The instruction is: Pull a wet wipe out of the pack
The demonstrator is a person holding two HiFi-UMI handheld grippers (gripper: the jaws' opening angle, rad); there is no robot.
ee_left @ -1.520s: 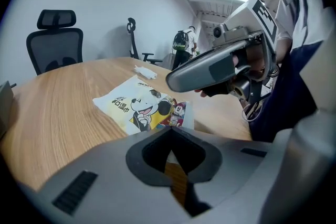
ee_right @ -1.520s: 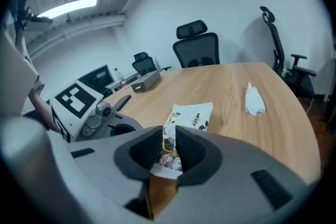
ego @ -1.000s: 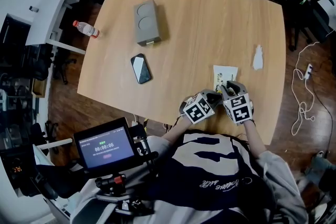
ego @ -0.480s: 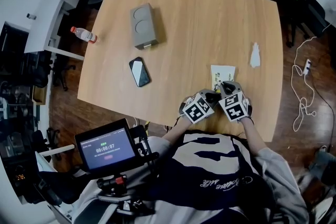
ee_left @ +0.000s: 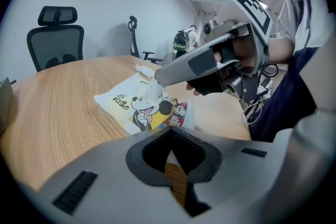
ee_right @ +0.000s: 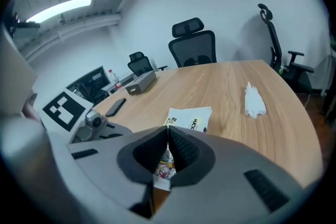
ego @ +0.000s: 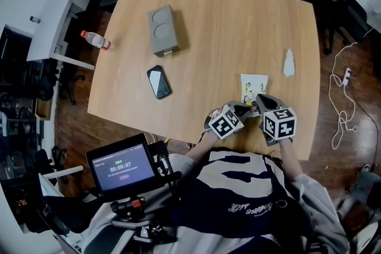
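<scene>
- You have even, bright room light; a ceiling light strip (ee_right: 60,8) glows overhead.
- The bench (ego: 238,27) takes only soft, faint shadows.
- Every view bulges fisheye with black corners; near foregrounds in both gripper views blur.

Wipe pack (ego: 254,84) on wooden table (ego: 238,27)

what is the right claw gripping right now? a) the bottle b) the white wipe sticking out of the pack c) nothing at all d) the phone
b: in the left gripper view the right claw, whose jaws have just been closing, pinches the white wipe rising from the pack.
</scene>
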